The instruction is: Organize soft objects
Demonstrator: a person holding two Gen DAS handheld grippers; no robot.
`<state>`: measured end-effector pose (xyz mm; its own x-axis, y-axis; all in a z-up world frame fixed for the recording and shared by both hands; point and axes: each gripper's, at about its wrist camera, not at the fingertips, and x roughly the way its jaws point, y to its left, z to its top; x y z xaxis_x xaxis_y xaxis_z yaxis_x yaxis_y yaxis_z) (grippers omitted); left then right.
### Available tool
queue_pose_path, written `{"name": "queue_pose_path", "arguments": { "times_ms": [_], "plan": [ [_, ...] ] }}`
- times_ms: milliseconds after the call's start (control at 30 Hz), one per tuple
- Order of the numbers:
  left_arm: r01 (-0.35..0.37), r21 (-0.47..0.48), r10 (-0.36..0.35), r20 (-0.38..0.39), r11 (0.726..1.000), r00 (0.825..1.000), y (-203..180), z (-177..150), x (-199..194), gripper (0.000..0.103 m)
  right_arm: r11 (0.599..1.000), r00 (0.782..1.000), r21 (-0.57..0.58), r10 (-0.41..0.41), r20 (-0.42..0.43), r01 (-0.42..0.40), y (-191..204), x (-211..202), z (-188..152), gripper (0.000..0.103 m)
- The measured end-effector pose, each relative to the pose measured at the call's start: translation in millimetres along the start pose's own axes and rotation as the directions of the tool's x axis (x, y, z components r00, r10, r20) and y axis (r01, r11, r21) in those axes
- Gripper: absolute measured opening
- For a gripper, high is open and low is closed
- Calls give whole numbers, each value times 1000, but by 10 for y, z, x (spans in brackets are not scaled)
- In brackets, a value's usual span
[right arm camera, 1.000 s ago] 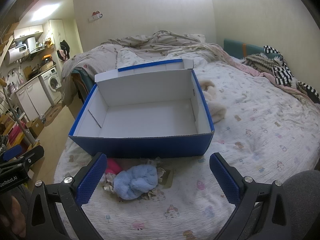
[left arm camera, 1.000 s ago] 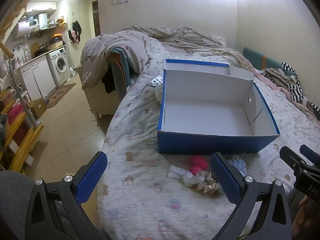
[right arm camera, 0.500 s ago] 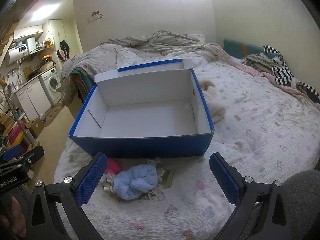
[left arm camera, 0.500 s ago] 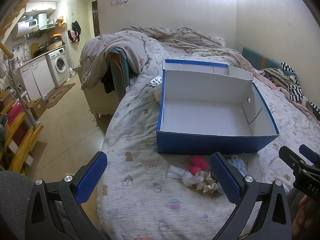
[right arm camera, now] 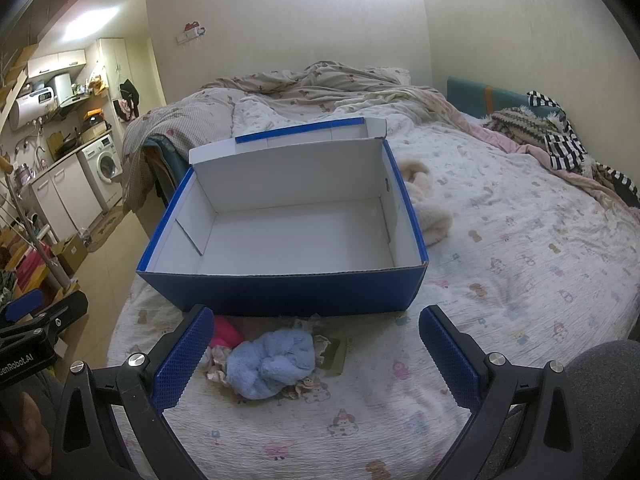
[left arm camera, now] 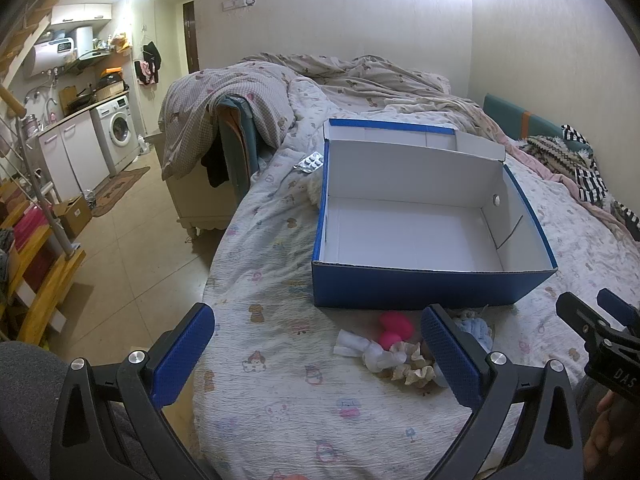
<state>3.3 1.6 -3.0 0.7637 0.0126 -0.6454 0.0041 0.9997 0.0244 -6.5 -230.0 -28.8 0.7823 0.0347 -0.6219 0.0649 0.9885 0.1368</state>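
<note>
On the bed (right arm camera: 520, 248), a pile of soft objects (right arm camera: 272, 360) lies just before the open box (right arm camera: 280, 292); a blister pack (left arm camera: 309, 161) lies behind the box's left corner

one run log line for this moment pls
stage: pre-grasp | left gripper: open | right gripper: open | box: empty | soft pile: on bed, before box
</note>
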Motion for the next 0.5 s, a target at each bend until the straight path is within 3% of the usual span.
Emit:
{"name": "queue_pose_path", "arguments": {
  "times_ms": [500],
  "plan": [
    [0, 1, 0, -9, 1000, 1000, -31, -3, 0, 103, 1000, 1000, -2, -1, -1, 1, 22, 2, 0, 103]
  ]
}}
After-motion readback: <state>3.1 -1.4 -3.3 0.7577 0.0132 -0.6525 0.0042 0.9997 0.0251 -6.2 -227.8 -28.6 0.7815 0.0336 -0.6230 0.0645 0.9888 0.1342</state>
